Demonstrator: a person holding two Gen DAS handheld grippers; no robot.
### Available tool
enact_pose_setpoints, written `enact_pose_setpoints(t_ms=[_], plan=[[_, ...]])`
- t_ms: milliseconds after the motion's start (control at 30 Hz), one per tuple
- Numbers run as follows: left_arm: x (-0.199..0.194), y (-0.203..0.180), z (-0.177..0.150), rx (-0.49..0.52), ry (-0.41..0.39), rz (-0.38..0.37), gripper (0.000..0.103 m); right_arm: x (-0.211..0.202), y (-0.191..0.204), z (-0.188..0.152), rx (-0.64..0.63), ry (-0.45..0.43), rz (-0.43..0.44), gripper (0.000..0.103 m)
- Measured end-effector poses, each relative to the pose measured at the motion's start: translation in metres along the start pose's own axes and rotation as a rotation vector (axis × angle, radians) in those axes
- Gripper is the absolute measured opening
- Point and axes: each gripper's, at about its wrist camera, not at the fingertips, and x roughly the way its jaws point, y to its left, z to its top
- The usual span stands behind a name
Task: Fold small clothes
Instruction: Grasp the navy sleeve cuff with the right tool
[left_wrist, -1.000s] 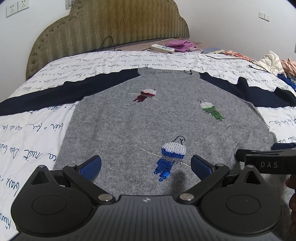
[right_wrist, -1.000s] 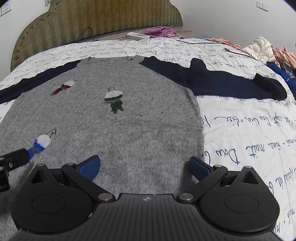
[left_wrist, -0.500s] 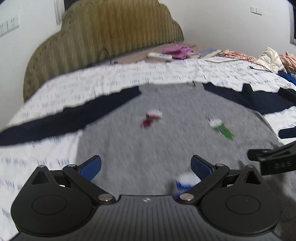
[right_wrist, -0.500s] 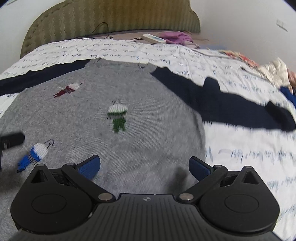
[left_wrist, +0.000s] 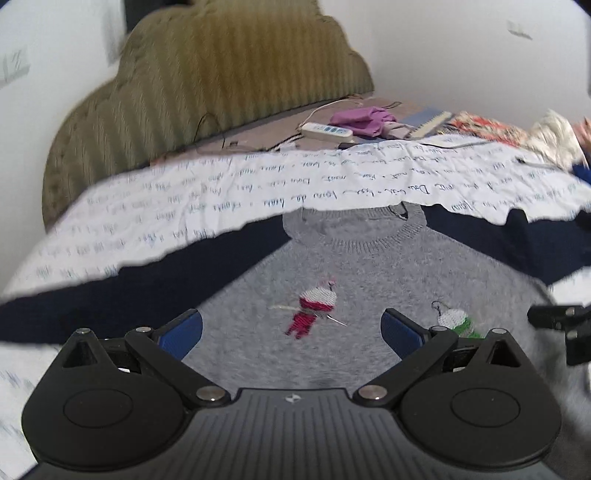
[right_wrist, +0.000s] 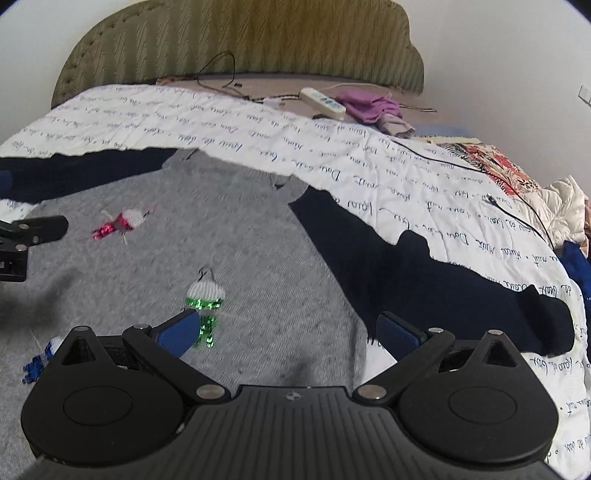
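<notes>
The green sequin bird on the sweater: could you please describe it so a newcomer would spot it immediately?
On the bed, a grey sweater lies flat. The green sequin bird sits near the right gripper; unlike the red bird, its body is green.

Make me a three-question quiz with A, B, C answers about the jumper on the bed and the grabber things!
1. Where does the white power strip lie?
A. near the headboard, beside the purple cloth
B. on the jumper
C. between a gripper's fingers

2. What colour are the long sleeves of the grey knitted sweater?
A. red
B. dark navy
C. yellow

3. How is the right hand-held gripper?
A. shut on a sleeve
B. shut on the collar
C. open, holding nothing

Answers:
1 A: it sits past the script-printed white bedsheet, next to the purple cloth.
2 B: both sleeves spread out dark navy.
3 C: its blue pads stand wide apart above the sweater; the left hand-held gripper looks the same.
</notes>
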Motion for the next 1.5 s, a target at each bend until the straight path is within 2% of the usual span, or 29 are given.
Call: enact_pose_setpoints(t_ms=[200, 333, 500, 567, 667, 733, 767, 833, 867, 933, 967, 1067, 1167, 1200, 1267, 1400, 1500], plan=[[0.04, -0.014, -0.027, -0.039, 0.047, -0.02, 0.103, 0.023, -0.011, -0.01, 0.111, 0.045, 0.072, 0.103], [0.061, -0.018, -0.036, -0.055, 0.075, -0.023, 0.103, 0.033, -0.017, -0.019, 0.136, 0.048, 0.085, 0.101], [0.073, -0.023, -0.042, -0.038, 0.065, 0.005, 0.103, 0.034, -0.064, -0.028, 0.231, -0.051, 0.102, 0.1], [0.075, -0.027, -0.045, -0.018, 0.044, 0.015, 0.103, 0.034, -0.097, -0.036, 0.302, -0.133, 0.085, 0.1], [0.076, -0.027, -0.047, -0.028, 0.027, 0.013, 0.103, 0.031, -0.151, -0.049, 0.367, -0.262, -0.007, 0.103], [0.076, -0.024, -0.047, -0.045, 0.027, 0.0, 0.103, 0.032, -0.196, -0.056, 0.426, -0.282, -0.073, 0.102], [0.076, -0.022, -0.047, -0.054, 0.026, -0.006, 0.103, 0.034, -0.221, -0.06, 0.485, -0.283, -0.081, 0.101], [0.076, -0.021, -0.047, -0.061, 0.025, -0.01, 0.103, 0.037, -0.269, -0.07, 0.63, -0.282, -0.074, 0.087], [0.076, -0.022, -0.047, -0.058, 0.024, -0.007, 0.103, 0.039, -0.294, -0.077, 0.714, -0.281, -0.078, 0.084], [0.076, -0.024, -0.048, -0.053, 0.023, -0.001, 0.103, 0.041, -0.329, -0.092, 0.858, -0.297, -0.091, 0.069], [0.076, -0.024, -0.048, -0.053, 0.022, 0.001, 0.103, 0.041, -0.347, -0.102, 0.936, -0.318, -0.082, 0.068], [0.076, -0.024, -0.048, -0.053, 0.023, 0.001, 0.103, 0.041, -0.375, -0.135, 1.155, -0.403, -0.031, 0.065], [0.076, -0.024, -0.048, -0.052, 0.023, 0.002, 0.103, 0.048, -0.396, -0.167, 1.352, -0.481, 0.071, 0.051], [0.076, -0.024, -0.048, -0.052, 0.023, 0.003, 0.103, 0.055, -0.401, -0.174, 1.393, -0.476, 0.101, 0.05], [0.076, -0.024, -0.048, -0.052, 0.022, 0.002, 0.103, 0.064, -0.4, -0.178, 1.411, -0.431, 0.074, 0.049], [0.076, -0.024, -0.048, -0.051, 0.022, 0.003, 0.103, 0.069, -0.396, -0.182, 1.41, -0.42, 0.051, 0.045], [0.076, -0.025, -0.048, -0.052, 0.022, 0.004, 0.103, 0.07, -0.395, -0.182, 1.418, -0.424, 0.063, 0.047]])
